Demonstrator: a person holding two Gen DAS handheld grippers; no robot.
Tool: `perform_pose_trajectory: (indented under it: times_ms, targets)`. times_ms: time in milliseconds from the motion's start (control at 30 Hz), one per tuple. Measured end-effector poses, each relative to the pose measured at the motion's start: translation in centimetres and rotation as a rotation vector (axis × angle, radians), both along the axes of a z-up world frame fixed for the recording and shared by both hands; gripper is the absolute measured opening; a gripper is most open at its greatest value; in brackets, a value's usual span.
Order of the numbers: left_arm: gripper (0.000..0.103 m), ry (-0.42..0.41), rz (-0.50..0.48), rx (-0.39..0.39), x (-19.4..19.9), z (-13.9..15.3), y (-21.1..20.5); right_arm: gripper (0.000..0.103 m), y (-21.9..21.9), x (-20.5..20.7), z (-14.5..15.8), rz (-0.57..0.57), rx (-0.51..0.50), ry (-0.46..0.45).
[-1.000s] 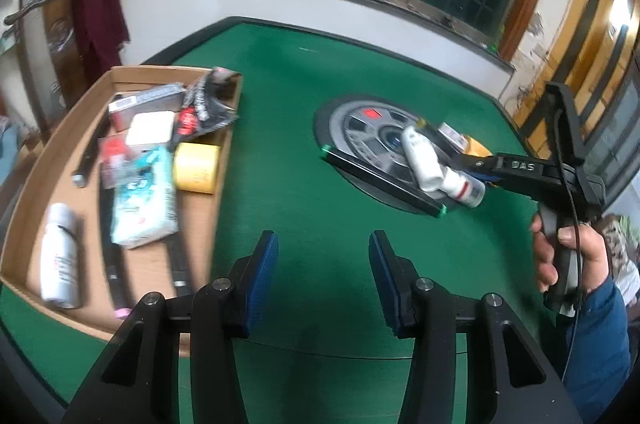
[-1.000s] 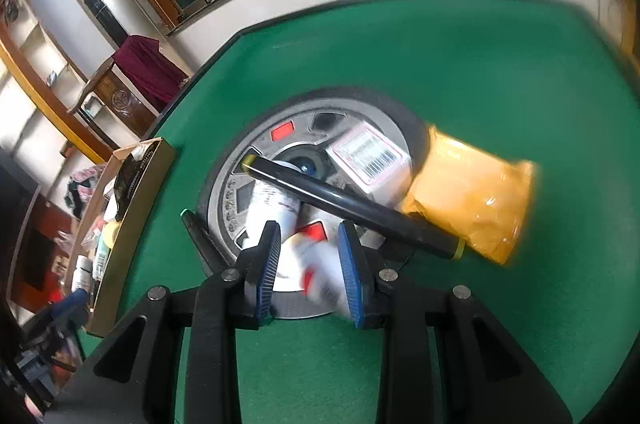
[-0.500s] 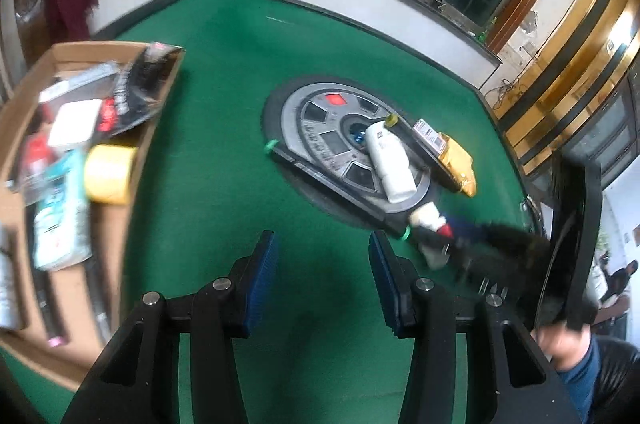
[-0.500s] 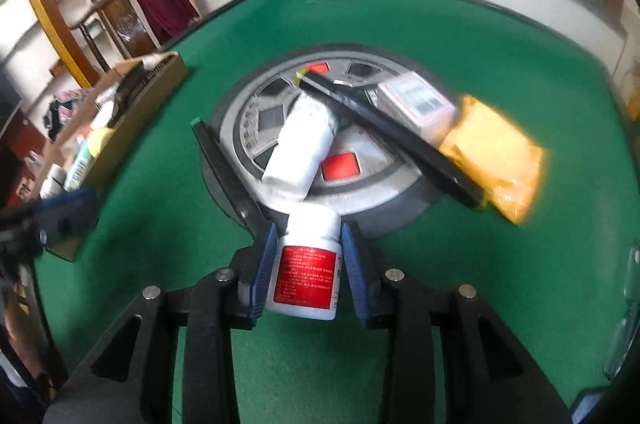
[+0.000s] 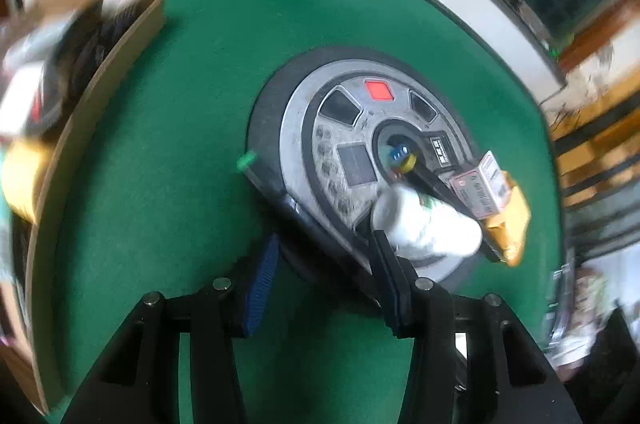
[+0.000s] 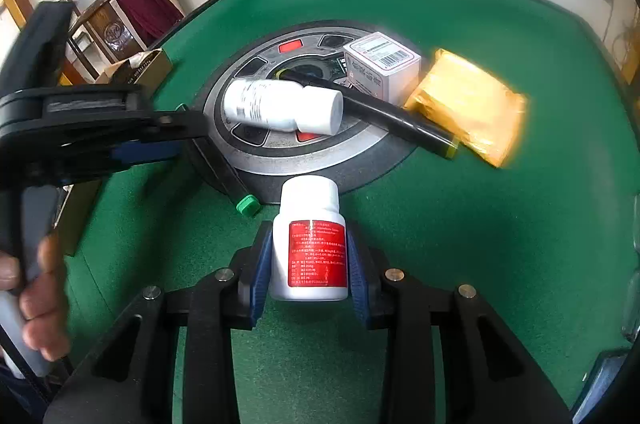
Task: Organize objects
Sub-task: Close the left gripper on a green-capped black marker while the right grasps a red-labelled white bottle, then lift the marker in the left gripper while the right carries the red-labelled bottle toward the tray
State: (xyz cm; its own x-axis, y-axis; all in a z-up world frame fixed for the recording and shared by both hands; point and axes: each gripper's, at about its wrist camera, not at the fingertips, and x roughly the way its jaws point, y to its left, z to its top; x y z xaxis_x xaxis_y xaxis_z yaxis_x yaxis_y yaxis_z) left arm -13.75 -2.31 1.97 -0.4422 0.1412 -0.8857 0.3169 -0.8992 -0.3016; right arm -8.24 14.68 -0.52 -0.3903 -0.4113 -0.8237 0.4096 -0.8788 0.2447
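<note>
Right wrist view: right gripper (image 6: 306,260) pinches the red-label bottle (image 6: 309,244) by its sides, upright just off the near rim of the round centre disc (image 6: 280,152) on the green table (image 6: 460,224); left gripper (image 5: 324,278), jaws closing with nothing pressed yet, straddles the green-capped black pen (image 5: 288,200) lying along the disc's left rim. To do it well, keep a firm hold on the bottle and swing it clear of the left tool toward the cardboard box (image 5: 120,64) at the table's left edge. Still on the disc: a white bottle (image 6: 280,104) on its side, black marker (image 6: 392,116), white carton (image 6: 380,64), with a yellow packet (image 6: 468,104) just beside.
</note>
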Motion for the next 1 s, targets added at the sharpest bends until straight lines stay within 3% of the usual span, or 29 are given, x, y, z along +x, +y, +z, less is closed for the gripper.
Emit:
perform_pose_trajectory:
  times_ms: [167,400,567,767,1000]
  targets:
    - [0.012,0.002,-0.054,-0.081,0.9,0.1,-0.8,0.032,-0.3,-0.2,0.0,0.001,-0.013,-0.007]
    - [0.012,0.013,-0.206,-0.252,4.0,0.3,-1.2,0.032,-1.1,0.6,0.0,0.021,0.042,0.025]
    - [0.015,0.033,-0.237,-0.362,5.5,0.4,-0.1,0.032,-1.8,1.0,-0.1,0.028,0.092,0.061]
    - [0.012,0.109,-0.223,-0.381,7.4,0.1,0.4,0.031,-2.0,1.2,0.1,0.018,0.111,0.062]
    - [0.012,0.179,-0.228,-0.328,10.2,0.8,0.4,0.031,-1.4,1.3,1.0,0.001,0.027,0.057]
